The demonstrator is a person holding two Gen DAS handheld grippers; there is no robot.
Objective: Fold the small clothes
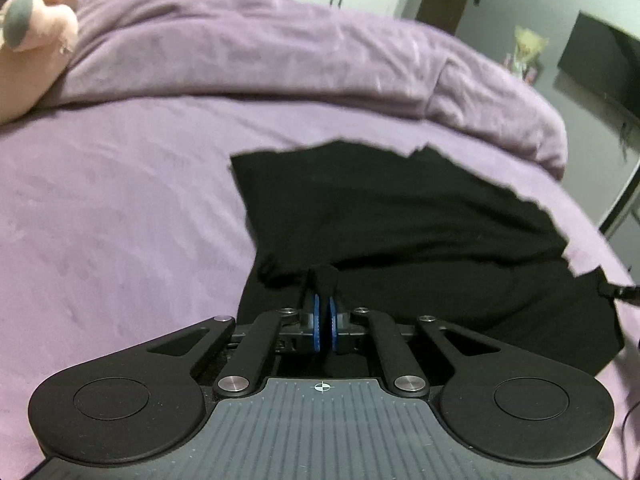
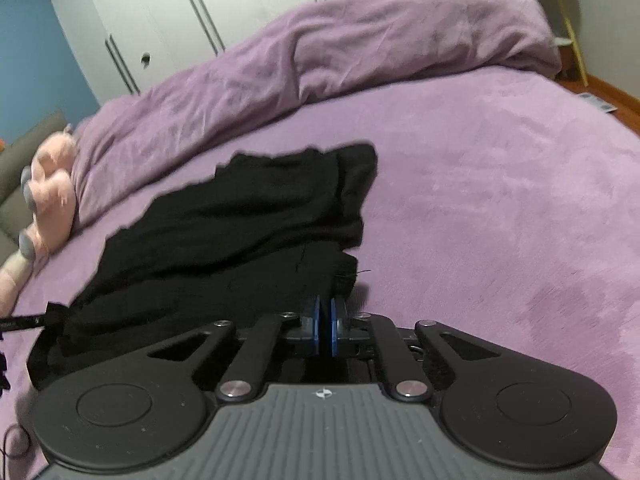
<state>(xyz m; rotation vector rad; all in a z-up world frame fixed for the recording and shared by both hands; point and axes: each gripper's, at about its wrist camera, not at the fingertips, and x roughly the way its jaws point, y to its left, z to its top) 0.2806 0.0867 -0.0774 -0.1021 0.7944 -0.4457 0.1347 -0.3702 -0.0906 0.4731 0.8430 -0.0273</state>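
Note:
A black garment (image 1: 400,216) lies partly folded on the purple bed (image 1: 120,208). My left gripper (image 1: 323,300) is shut on the garment's near left edge, with a pinch of black cloth between the blue pads. In the right wrist view the same garment (image 2: 248,216) stretches to the left. My right gripper (image 2: 325,304) is shut on its near right corner. The tip of the other gripper shows at the garment's far edge in each view, at the right (image 1: 616,290) and at the left (image 2: 28,322).
A bunched purple duvet (image 1: 320,48) lies across the far side of the bed. A pink plush toy (image 1: 36,24) sits at the left by the duvet, also in the right wrist view (image 2: 48,196). White wardrobe doors (image 2: 200,16) stand behind. A dark screen (image 1: 600,64) hangs at the right.

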